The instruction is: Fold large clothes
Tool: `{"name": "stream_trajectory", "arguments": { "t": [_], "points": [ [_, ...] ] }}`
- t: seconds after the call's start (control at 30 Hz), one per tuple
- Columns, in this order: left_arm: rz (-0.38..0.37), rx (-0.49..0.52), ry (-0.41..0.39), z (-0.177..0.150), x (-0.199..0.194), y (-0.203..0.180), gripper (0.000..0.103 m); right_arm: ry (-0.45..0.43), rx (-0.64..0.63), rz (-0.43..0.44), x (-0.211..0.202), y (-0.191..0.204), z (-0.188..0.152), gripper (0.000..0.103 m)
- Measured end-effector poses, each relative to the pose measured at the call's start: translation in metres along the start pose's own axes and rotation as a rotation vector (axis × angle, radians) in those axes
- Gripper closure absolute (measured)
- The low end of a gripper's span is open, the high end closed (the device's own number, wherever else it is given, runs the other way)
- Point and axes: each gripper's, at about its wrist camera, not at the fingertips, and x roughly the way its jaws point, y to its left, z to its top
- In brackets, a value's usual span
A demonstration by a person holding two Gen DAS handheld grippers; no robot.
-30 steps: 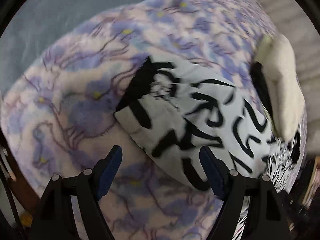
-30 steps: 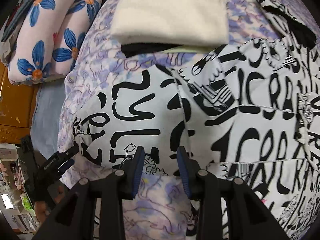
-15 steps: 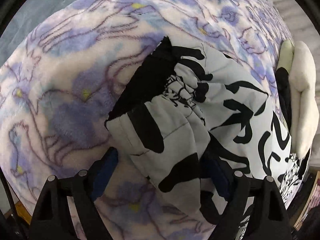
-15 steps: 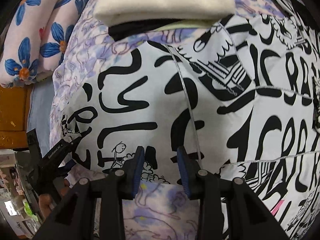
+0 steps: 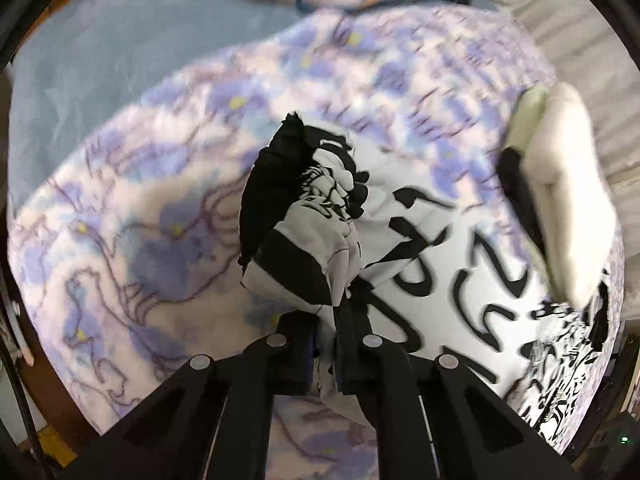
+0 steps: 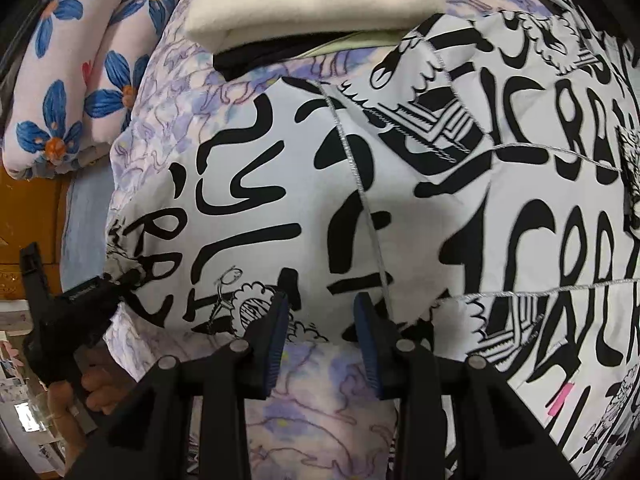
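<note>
Gripping the sleeve cuff, fold barely begun.
Left wrist view: the left tool (image 5: 326, 344) has just clamped its jaws on the gathered cuff (image 5: 308, 216) of the black-and-white printed garment (image 5: 432, 248). Right wrist view: the right tool (image 6: 320, 320), partly open and empty, hovers at the garment's near edge; it lies spread on the blanket (image 6: 320, 392), unfolded.

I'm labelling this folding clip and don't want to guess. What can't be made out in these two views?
- Left wrist view: the left hand-held gripper has just closed on the black-and-white garment's cuff; bunched fabric hides its pads.
- Left wrist view: the purple blanket is motion-blurred.
- Right wrist view: the garment's full shape is cut off at the right edge.
- Right wrist view: the folded cream cloth hides most of the dark layer beneath.
</note>
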Motion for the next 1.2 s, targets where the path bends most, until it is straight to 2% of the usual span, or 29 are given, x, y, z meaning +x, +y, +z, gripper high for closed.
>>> {"name": "stream_trajectory", "arguments": {
  "t": [0.1,0.23,0.43,0.57,0.8,1.0,1.2],
  "points": [
    [-0.018,0.076,-0.075,-0.006,-0.031,-0.025,0.098,-0.02,0.022,0.005,-0.01,-0.016,-0.005,0.069],
    [-0.075,0.25,-0.168,-0.02,-0.071,-0.085,0.098,-0.046,0.083,0.012,-0.022,-0.049,-0.014,0.069],
    [-0.185,0.45,-0.217,-0.061,-0.114,-0.158,0.098,-0.08,0.155,0.017,-0.04,-0.099,-0.025,0.069],
    [-0.254,0.564,-0.206,-0.11,-0.124,-0.214,0.098,-0.116,0.208,0.023,-0.06,-0.136,-0.031,0.069],
    [-0.315,0.714,-0.14,-0.189,-0.114,-0.289,0.098,-0.167,0.285,0.024,-0.088,-0.2,-0.04,0.069],
    [-0.297,0.817,-0.051,-0.256,-0.078,-0.344,0.098,-0.196,0.354,0.01,-0.105,-0.262,-0.057,0.069],
    [-0.301,0.879,0.031,-0.309,-0.038,-0.38,0.098,-0.193,0.413,-0.008,-0.11,-0.32,-0.078,0.069]
  ]
}}
